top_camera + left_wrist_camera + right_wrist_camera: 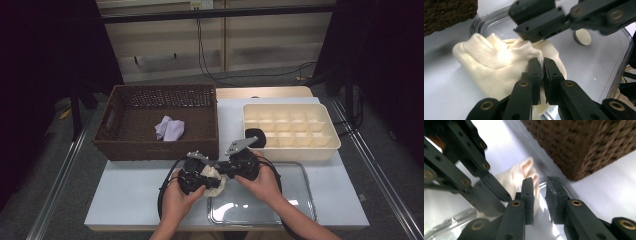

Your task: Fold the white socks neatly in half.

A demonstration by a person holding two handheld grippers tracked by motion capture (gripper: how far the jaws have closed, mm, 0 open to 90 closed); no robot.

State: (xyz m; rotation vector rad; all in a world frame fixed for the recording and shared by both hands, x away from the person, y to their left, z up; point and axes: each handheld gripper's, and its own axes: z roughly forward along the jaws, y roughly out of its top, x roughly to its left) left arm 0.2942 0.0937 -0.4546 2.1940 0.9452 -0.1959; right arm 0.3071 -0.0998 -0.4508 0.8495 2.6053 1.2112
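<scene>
**Cream Knit Sock Worked Between Two Grippers at the Tray Corner**

A white table [130, 195] is seen from the high view. At its far left a dark brown wicker basket [112, 145] is placed, with a pale lilac cloth [170, 129] lying inside it. To the right of the basket a cream compartment box [322, 147] is set, and a black round object [256, 137] lies just beside the box's left wall. In front of the box a clear shallow tray [300, 200] rests near the table's front edge, and a small round disc [582, 37] is seen lying in it.

The cream knit sock [489, 62] lies bunched at the tray's near-left corner, partly over the tray rim and partly on the bare table.

The left gripper [542, 75] is held in the person's left hand [176, 199]. Its jaws are brought together to a narrow slit, with the sock directly under and around the fingertips; a fold appears to be pinched between them, though the contact itself is hidden by the pads.

The right gripper [539, 192] is held in the right hand [264, 182]. Its jaws stand slightly apart. The sock lies just beyond and to the left of the left finger [527, 192], and no fabric is clamped in the gap. The two grippers face each other closely over the sock.
</scene>
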